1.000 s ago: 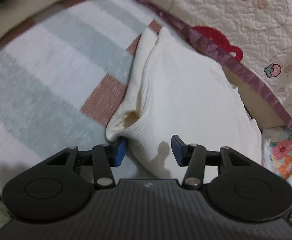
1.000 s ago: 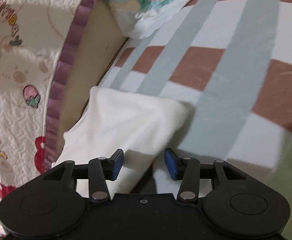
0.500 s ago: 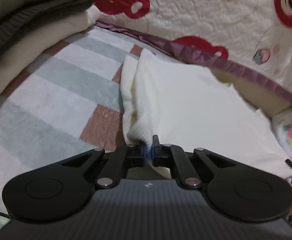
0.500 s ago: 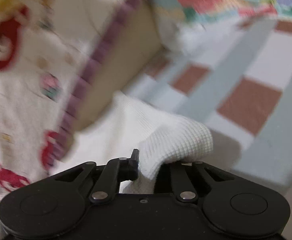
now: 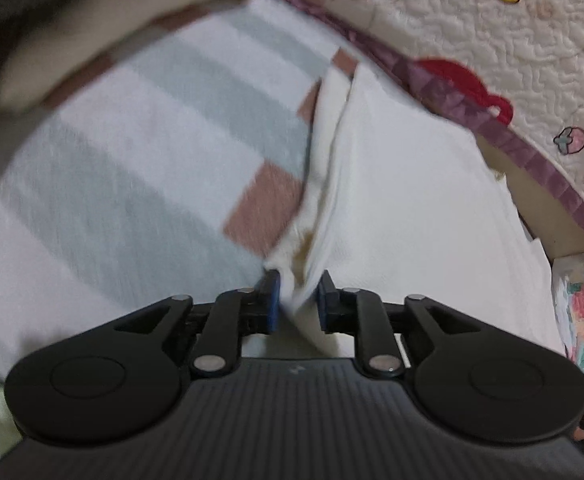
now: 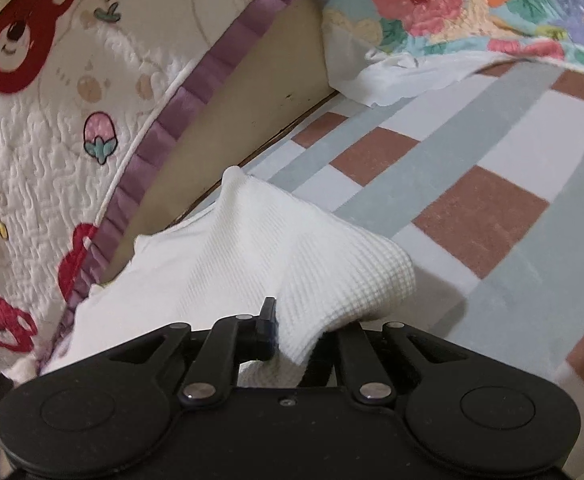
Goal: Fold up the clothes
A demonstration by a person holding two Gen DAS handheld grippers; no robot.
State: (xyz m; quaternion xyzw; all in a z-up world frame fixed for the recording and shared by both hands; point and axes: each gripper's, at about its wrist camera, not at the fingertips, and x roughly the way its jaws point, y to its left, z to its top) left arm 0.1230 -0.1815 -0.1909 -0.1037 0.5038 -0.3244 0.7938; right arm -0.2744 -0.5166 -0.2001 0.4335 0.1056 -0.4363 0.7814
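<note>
A cream waffle-knit garment [image 5: 404, 200] lies on a checked bedspread [image 5: 139, 168] of white, grey-green and brick-red squares, filling the centre and right of the left wrist view and backing onto a quilted bear-print cover [image 5: 512, 40] with a purple frill along the upper right. The step in hand appears to be taking up the near edge of the cloth at two points for a fold. At the bottom centre of the left wrist view, the left gripper [image 5: 296, 300] has a bunched corner of the cloth between its blue pads [image 5: 272, 300]; its jaws are opening, and a sliver of gap shows on either side of the fabric, so the pads do not look to be pressing it. In the right wrist view, the right gripper [image 6: 292, 332] sits at the bottom centre with its jaws drawn close and clamped on a raised hump of the same garment [image 6: 251, 248], which drapes over and hides the right-hand finger. A floral quilt [image 6: 472, 4] fills that view's upper right. Both tools angle downward toward the bed, the left more steeply. Judging by this, the next move calls for the left tool to secure its corner again, then both to lift and carry the edge across toward the frilled side evenly, keeping the cloth taut enough that the layers do not slip or bunch.
</note>
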